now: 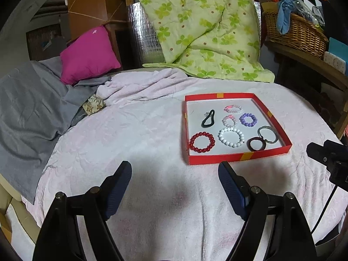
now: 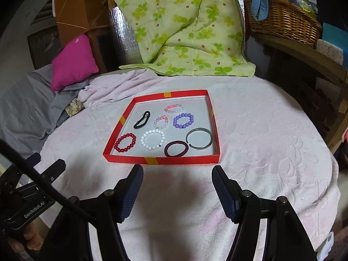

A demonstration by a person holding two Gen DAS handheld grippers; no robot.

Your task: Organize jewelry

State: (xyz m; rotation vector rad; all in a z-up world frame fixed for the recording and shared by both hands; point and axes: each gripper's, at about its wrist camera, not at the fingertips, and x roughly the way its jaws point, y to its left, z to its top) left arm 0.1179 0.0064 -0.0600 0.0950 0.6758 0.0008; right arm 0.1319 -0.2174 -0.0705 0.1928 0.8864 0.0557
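Note:
A shallow red box (image 1: 237, 158) (image 2: 161, 160) lies on the pale pink towel and holds several pieces of jewelry. In it are a red bead bracelet (image 1: 202, 141) (image 2: 125, 142), a white bead bracelet (image 1: 231, 137) (image 2: 153, 139), a purple bead bracelet (image 1: 248, 119) (image 2: 183, 120), two small pink-white bracelets, a black clip (image 1: 208, 118) (image 2: 141, 119), a dark maroon band (image 1: 256, 144) (image 2: 176, 148) and a metal bangle (image 1: 268, 134) (image 2: 199, 138). My left gripper (image 1: 175, 169) is open and empty, in front and left of the box. My right gripper (image 2: 177, 173) is open and empty just before the box's near rim.
A pink towel (image 1: 134, 134) covers the round surface. A grey cloth (image 1: 32, 108), a magenta cushion (image 1: 89, 54) and a green floral quilt (image 1: 202, 28) lie behind. A wicker basket (image 1: 293, 30) stands at the back right. A small patterned box (image 1: 94, 107) sits at the left.

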